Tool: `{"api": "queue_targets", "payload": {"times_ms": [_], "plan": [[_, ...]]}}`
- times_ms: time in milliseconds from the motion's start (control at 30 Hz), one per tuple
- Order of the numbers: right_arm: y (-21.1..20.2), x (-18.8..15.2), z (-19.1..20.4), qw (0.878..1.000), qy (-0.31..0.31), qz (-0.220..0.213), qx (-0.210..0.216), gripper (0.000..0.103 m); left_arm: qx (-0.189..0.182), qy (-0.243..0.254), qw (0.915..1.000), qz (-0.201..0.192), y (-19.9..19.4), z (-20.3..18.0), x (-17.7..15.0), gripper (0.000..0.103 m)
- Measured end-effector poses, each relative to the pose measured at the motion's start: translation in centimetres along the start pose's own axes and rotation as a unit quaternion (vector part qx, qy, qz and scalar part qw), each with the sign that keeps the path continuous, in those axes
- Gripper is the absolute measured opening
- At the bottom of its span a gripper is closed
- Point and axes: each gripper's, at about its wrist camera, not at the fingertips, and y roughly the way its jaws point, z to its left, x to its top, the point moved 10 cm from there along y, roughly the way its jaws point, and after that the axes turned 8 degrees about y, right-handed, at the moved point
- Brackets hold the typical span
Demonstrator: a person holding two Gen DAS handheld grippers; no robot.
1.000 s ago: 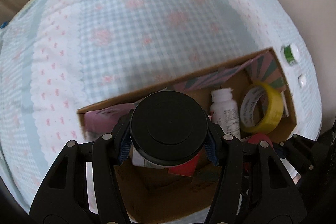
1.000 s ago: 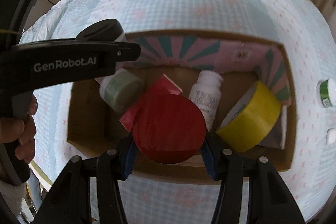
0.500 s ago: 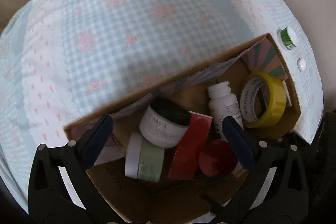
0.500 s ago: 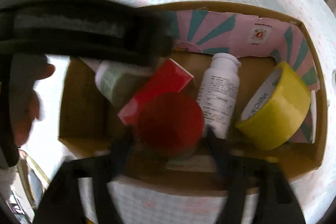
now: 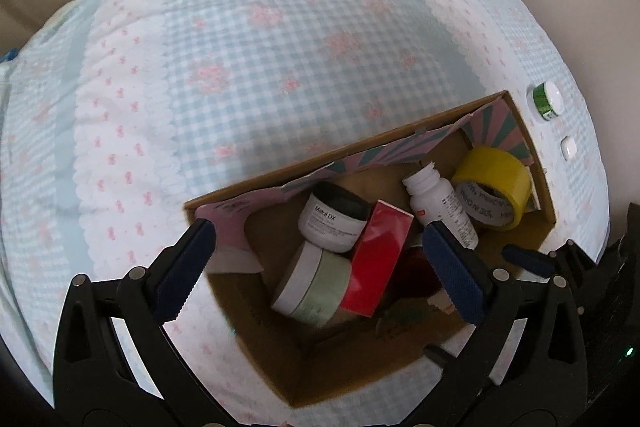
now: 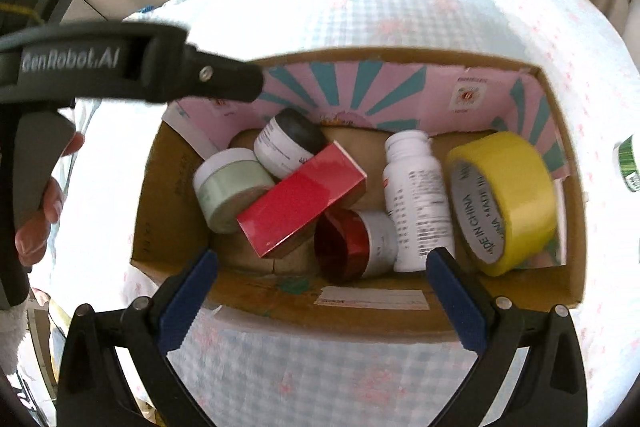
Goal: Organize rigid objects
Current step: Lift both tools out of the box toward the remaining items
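Note:
A cardboard box (image 6: 560, 291) (image 5: 400, 137) on the checked cloth holds a black-lidded white jar (image 6: 288, 141) (image 5: 334, 217), a pale green jar (image 6: 230, 189) (image 5: 314, 291), a red box (image 6: 304, 199) (image 5: 378, 263), a red-lidded jar (image 6: 352, 247), a white bottle (image 6: 416, 203) (image 5: 440, 199) and a yellow tape roll (image 6: 504, 199) (image 5: 494, 187). My left gripper (image 5: 316, 267) is open and empty above the box's left end. My right gripper (image 6: 320, 295) is open and empty over the box's near wall.
A green-banded white cap (image 5: 546, 101) (image 6: 628, 163) and a small white piece (image 5: 569, 147) lie on the cloth right of the box. The left tool's arm (image 6: 132, 67) and the hand (image 6: 36, 211) holding it cross the right wrist view at upper left.
My left gripper let go of the black-lidded jar and my right let go of the red-lidded jar; both jars now lie in the box and both grippers have opened and drawn back.

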Motion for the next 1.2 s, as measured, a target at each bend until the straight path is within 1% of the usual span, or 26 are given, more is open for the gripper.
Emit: {"api": "queue_targets", "payload": {"times_ms": [100,200,367,433,533,633,700,733,933,1067,1200], "plan": [[-1.8,0.0,0.7,1.0,-0.004,-0.011,-0.007,0.103,0.01,-0.006,0.9998,-0.016,-2.4,0.1,-0.3,0.103],[-4.2,1.1,0.2,0.999,-0.008,-0.027,-0.018,0.103,0.023,-0.013,0.9991,-0.033,-5.5,0.1,-0.9,0.103],[-10.1,2.6,0.4,0.997,-0.016,-0.066,-0.034,0.103,0.04,-0.036,0.9959,-0.073,-11.6,-0.2,-1.9,0.103],[-13.0,2.7,0.6,0.996,-0.022,-0.077,-0.042,0.103,0.045,-0.048,0.9931,-0.097,-14.4,-0.7,-2.5,0.103],[-16.2,3.0,0.7,0.995,-0.022,-0.086,-0.045,0.103,0.063,-0.056,0.9889,-0.122,-18.1,-1.9,-3.7,0.103],[-20.1,3.1,-0.2,0.993,-0.01,-0.104,-0.054,0.103,0.082,-0.057,0.9845,-0.144,-20.7,-3.3,-4.4,0.103],[-22.3,3.2,-0.8,0.99,-0.005,-0.118,-0.072,0.103,0.093,-0.056,0.9795,-0.169,-22.6,-4.5,-4.5,0.103],[-23.4,3.2,-1.2,0.988,-0.004,-0.126,-0.083,0.103,0.089,-0.052,0.9784,-0.179,-23.2,-5.3,-4.4,0.103],[-28.2,2.9,-5.0,0.981,0.011,-0.158,-0.112,0.103,0.076,-0.033,0.9751,-0.206,-25.0,-10.0,-2.9,0.103],[-31.0,2.8,-9.5,0.974,0.034,-0.176,-0.135,0.103,0.072,-0.015,0.9695,-0.234,-26.0,-14.7,-1.1,0.103],[-33.2,3.0,-14.5,0.971,0.054,-0.187,-0.135,0.103,0.081,-0.018,0.968,-0.237,-25.7,-19.2,0.7,0.103]]}}
